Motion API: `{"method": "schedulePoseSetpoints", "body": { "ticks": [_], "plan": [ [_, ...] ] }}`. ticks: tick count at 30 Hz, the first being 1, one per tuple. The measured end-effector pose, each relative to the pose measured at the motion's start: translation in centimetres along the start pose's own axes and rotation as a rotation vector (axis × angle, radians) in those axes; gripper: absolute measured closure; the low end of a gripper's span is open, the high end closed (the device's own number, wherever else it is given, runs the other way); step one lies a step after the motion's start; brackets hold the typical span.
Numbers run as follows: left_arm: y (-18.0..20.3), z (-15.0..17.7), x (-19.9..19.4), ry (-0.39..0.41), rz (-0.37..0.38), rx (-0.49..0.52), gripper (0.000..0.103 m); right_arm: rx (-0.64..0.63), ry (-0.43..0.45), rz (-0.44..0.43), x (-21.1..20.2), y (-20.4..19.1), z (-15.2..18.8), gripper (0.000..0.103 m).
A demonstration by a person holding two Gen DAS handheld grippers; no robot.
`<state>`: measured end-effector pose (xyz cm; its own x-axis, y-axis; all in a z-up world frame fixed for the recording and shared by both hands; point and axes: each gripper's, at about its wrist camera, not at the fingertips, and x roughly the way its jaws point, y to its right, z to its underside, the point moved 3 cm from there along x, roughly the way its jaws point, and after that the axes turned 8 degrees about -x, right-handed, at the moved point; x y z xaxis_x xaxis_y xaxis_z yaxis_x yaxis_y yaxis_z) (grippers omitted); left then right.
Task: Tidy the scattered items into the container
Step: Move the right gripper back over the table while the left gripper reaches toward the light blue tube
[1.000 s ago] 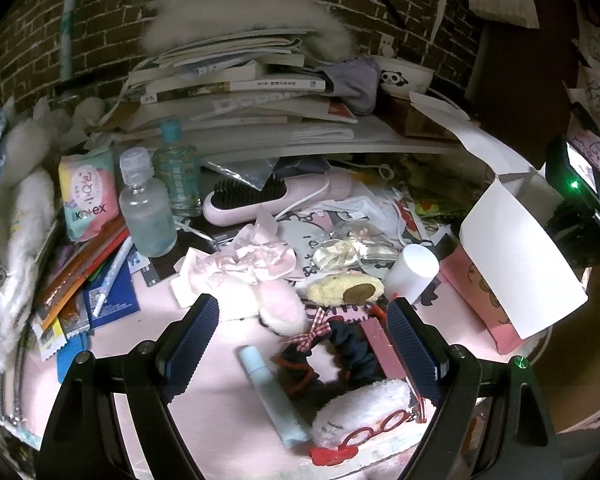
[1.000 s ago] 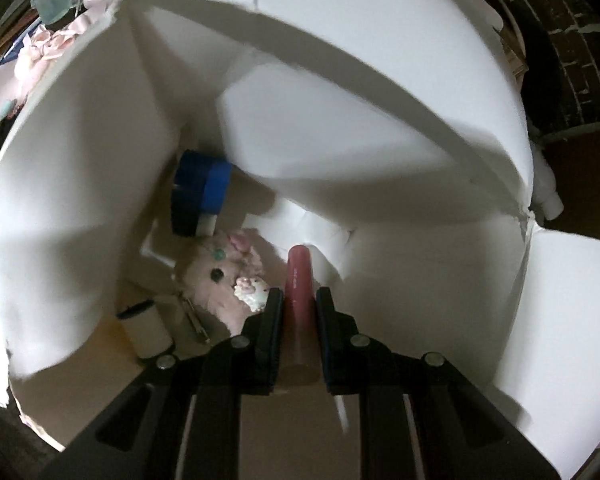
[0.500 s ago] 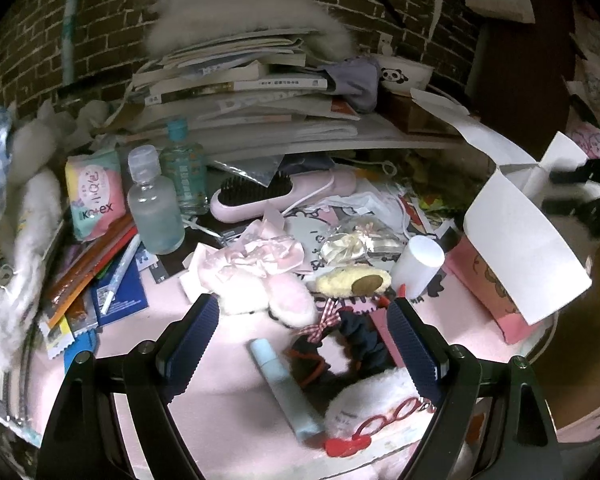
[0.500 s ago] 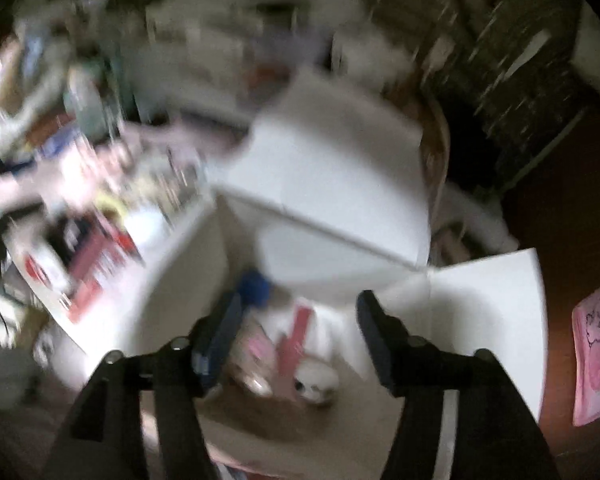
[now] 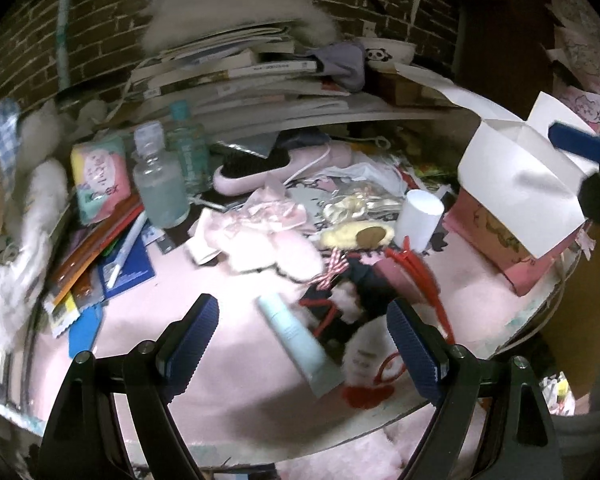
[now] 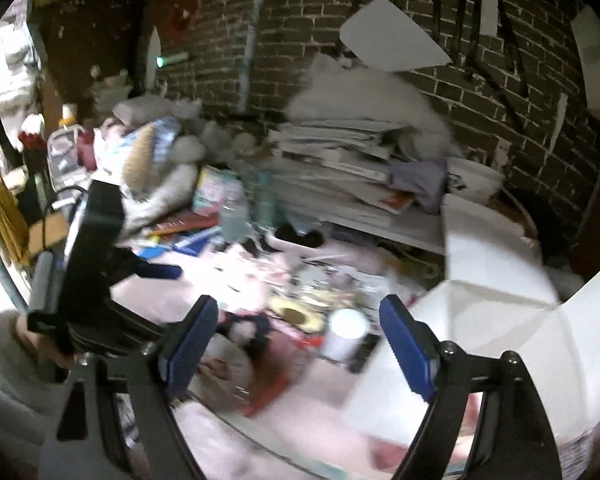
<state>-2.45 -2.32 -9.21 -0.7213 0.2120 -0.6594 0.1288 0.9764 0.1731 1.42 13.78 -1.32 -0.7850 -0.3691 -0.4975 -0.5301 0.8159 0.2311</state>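
My left gripper (image 5: 302,306) hangs open over the pink table top (image 5: 204,360), nothing between its fingers. Just ahead lie a pale blue tube (image 5: 296,336), a dark scrunchie with a checked bow (image 5: 356,284) and a white fluffy piece with red glasses (image 5: 366,358). A white cylinder (image 5: 420,216) stands farther back. The white box (image 5: 516,176) with raised flaps sits at the right on a pink carton (image 5: 504,252). My right gripper (image 6: 298,308) is open and empty, above the table left of the box (image 6: 480,320). The right wrist view is blurred.
A pile of books (image 5: 252,76) fills the back. Two clear bottles (image 5: 160,184), a pink hairbrush (image 5: 276,168), a pad packet (image 5: 100,176) and pens (image 5: 96,248) crowd the left. A hand (image 6: 40,344) holds the left gripper body (image 6: 96,260).
My right gripper let go of the reddish tube inside the box, opened, and pulled up and out. The left gripper shifted slightly closer to the pale blue tube.
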Motion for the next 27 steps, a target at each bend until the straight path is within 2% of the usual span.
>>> {"method": "schedulePoseSetpoints", "body": {
  "ticks": [5,10,15,17,20,27],
  "plan": [
    [-1.7,1.4,-1.3,0.042,0.011,-0.048,0.019,0.005,0.096,-0.008,-0.2,-3.1,1.6,0.022],
    [-3.7,2.7,-1.1,0.042,-0.086,-0.086,0.019,-0.025,0.130,0.002,-0.5,-5.4,3.3,0.022],
    [-3.9,3.3,0.4,0.012,-0.118,-0.087,0.019,-0.021,0.129,0.033,0.4,-6.6,5.2,0.022],
    [-3.3,3.2,0.9,0.013,-0.105,-0.080,0.019,-0.006,0.122,0.053,0.9,-6.7,5.9,0.022],
    [-2.4,2.8,1.5,0.018,-0.095,-0.086,0.019,0.027,0.087,0.039,1.7,-6.4,6.7,0.022],
    [-1.4,2.6,2.5,0.028,-0.172,-0.043,0.019,0.048,0.059,0.029,2.3,-6.0,7.5,0.022]
  ]
}}
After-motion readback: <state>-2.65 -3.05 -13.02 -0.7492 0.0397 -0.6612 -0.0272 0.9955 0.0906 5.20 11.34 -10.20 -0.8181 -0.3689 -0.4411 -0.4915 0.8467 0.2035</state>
